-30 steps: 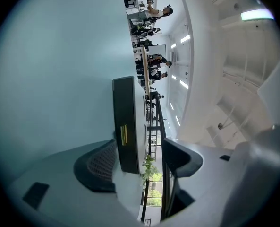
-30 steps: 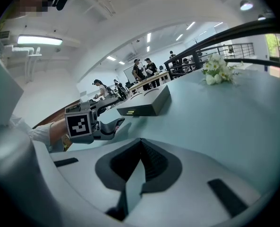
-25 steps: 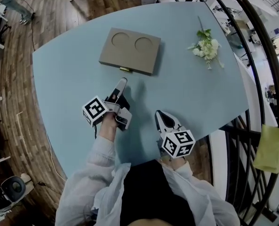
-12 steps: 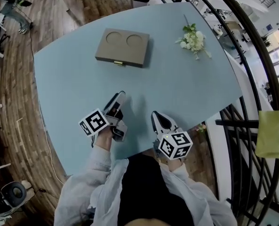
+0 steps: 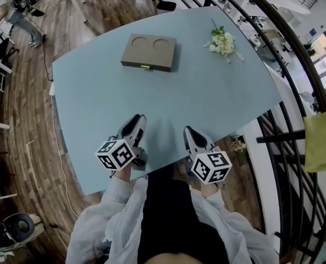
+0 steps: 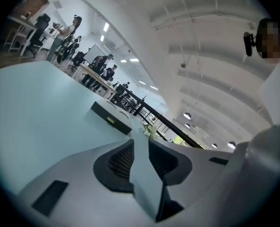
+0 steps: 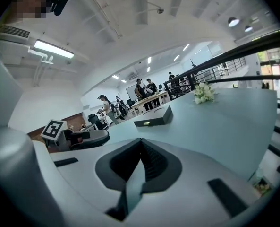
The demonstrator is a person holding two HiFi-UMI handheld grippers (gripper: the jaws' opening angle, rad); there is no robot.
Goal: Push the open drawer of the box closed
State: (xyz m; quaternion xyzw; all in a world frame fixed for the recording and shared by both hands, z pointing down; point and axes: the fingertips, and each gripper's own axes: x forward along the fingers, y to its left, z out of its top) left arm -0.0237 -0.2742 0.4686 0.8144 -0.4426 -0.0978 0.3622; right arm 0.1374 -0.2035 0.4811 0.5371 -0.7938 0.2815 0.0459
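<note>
I see the flat grey-brown cardboard box (image 5: 150, 51) on the far part of the light-blue table (image 5: 206, 98). It has two round hollows in its top, and its drawer front with the small brass pull (image 5: 145, 67) sits flush. Both tools hover at the near edge, well apart from it. My left gripper (image 5: 138, 119) has just been closing, a narrow gap left, nothing between the jaws. My right gripper (image 5: 189, 131) is clenched, empty.

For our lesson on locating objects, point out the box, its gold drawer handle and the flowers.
box (image 5: 149, 51), head view, on its top panel between the two round recesses.
gold drawer handle (image 5: 145, 67), head view, on the handle's middle.
flowers (image 5: 224, 43), head view, on the white blossoms.
</note>
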